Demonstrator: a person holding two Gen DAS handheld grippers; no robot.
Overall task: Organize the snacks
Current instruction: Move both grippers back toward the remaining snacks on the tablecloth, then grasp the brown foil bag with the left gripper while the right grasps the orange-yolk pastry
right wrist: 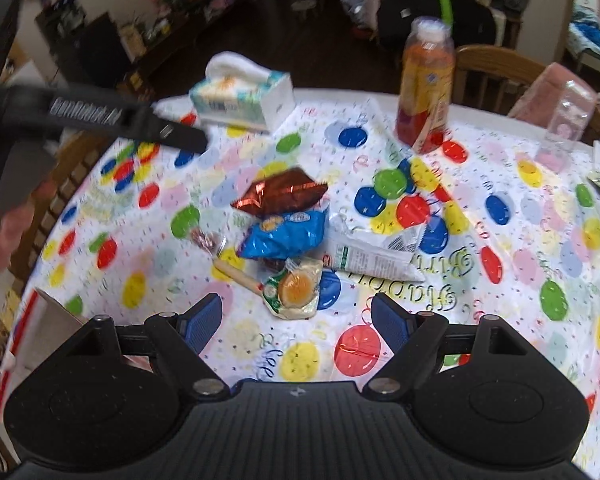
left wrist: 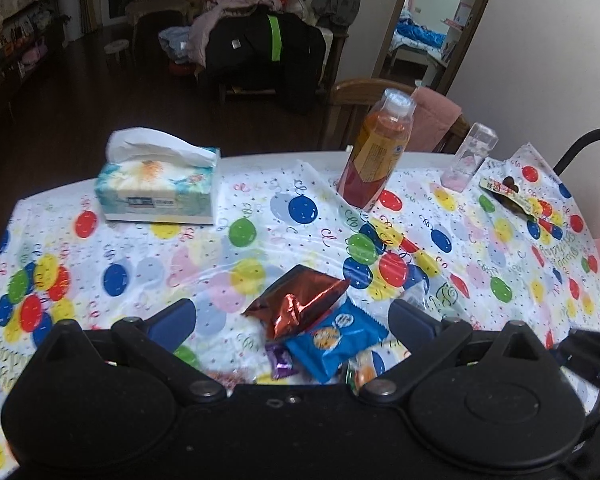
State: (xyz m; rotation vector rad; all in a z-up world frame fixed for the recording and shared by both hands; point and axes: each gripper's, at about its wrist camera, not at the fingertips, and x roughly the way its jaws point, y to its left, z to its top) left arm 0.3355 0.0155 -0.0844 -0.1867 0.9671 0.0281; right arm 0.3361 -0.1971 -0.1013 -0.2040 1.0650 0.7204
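A small heap of snacks lies on the balloon-print tablecloth (left wrist: 140, 248): a shiny red-brown foil packet (left wrist: 300, 300) (right wrist: 284, 194), a blue cookie packet (left wrist: 336, 340) (right wrist: 284, 236), a small purple wrapper (left wrist: 279, 360), a clear pack with an orange round snack (right wrist: 294, 290) and a white-green pouch (right wrist: 372, 256). My left gripper (left wrist: 292, 320) is open, its fingers on either side of the red and blue packets. My right gripper (right wrist: 298, 320) is open too, just short of the orange snack pack. The left gripper's body (right wrist: 100, 120) shows at the upper left of the right wrist view.
A tissue box (left wrist: 156, 192) (right wrist: 244, 100) sits at the far left, an orange drink bottle (left wrist: 376, 148) (right wrist: 426, 84) and a clear cup (left wrist: 468, 156) at the far edge. Another snack packet (left wrist: 508, 196) lies far right. A cardboard box (right wrist: 40, 320) stands at the near left. Wooden chairs (left wrist: 360, 100) ring the table.
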